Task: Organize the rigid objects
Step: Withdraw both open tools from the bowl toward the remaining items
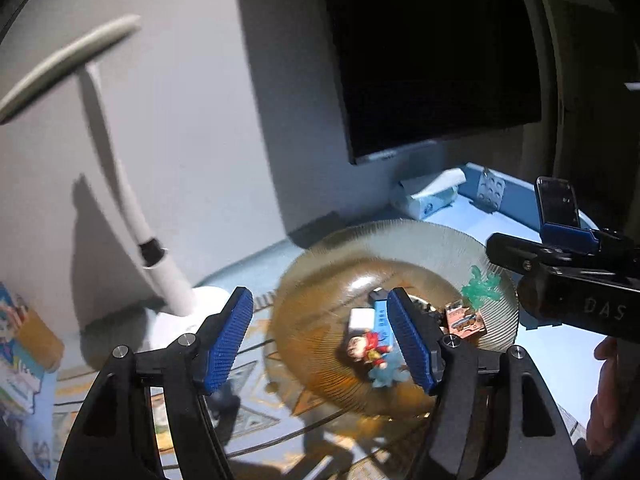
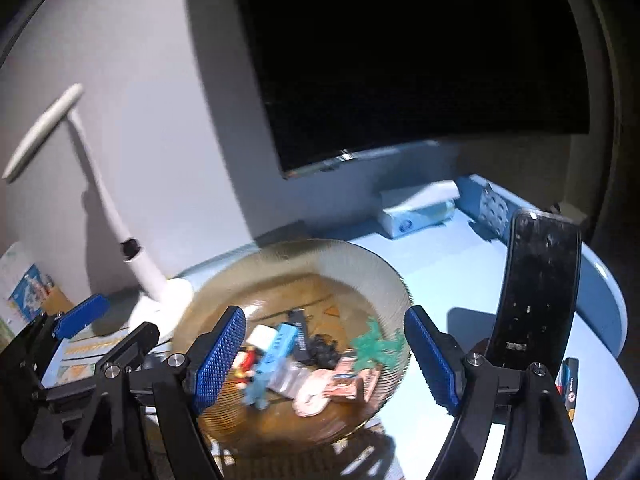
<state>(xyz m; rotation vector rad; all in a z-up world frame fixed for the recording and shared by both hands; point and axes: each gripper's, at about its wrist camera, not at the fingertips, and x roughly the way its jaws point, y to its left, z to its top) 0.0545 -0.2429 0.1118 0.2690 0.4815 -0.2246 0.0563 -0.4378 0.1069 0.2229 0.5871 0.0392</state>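
Note:
An amber ribbed glass plate (image 1: 320, 280) (image 2: 224, 284) lies on the blue table. It holds several small things: a red-and-white figurine (image 1: 366, 346) (image 2: 244, 364), a blue block (image 1: 378, 312) (image 2: 280, 342), a white block (image 1: 360, 316), a green plastic piece (image 1: 480, 284) (image 2: 374, 346) and pink cards (image 1: 464, 316) (image 2: 340, 386). My left gripper (image 1: 320, 340) is open above the plate's near side. My right gripper (image 2: 326, 360) is open over the plate; it shows in the left wrist view (image 1: 560, 216).
A white desk lamp (image 1: 160, 264) (image 2: 152, 276) stands left of the plate. A dark monitor (image 1: 432, 48) (image 2: 400, 56) hangs behind. A tissue pack (image 1: 428, 196) (image 2: 416, 208) lies at the back. A black remote (image 2: 536, 288) sits right. A small box (image 2: 570, 384) lies at the table edge.

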